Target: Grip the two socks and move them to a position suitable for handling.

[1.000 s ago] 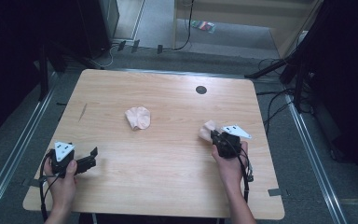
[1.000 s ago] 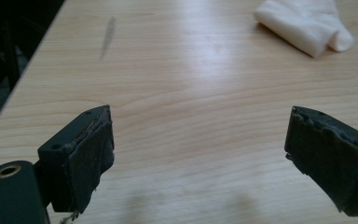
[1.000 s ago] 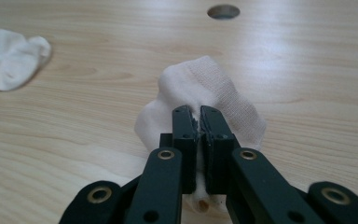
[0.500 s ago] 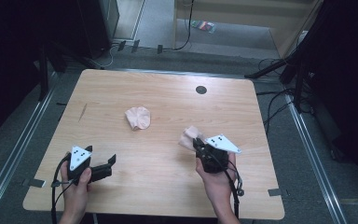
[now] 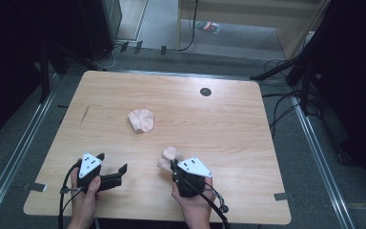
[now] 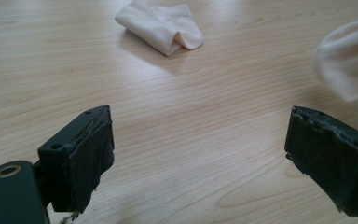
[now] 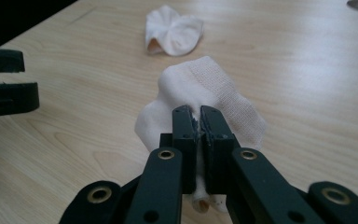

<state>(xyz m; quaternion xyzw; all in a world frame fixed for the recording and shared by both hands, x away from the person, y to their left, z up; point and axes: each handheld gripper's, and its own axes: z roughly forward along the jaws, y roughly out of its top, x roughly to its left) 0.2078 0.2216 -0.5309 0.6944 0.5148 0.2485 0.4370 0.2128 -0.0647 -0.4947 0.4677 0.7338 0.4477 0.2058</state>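
Sock (image 7: 200, 88) pinched in right gripper (image 7: 196, 122) jaws | lower end hidden

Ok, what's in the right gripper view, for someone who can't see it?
The right gripper, two black jaws shut, pinches a crumpled pale pink cloth sock over a light wooden table. A second rolled pale pink sock lies farther off.

Each gripper (image 5: 119, 171) is black with 2 padded jaws (brass-ringed pivot holes), a grey three-cornered plate, trailing cable.
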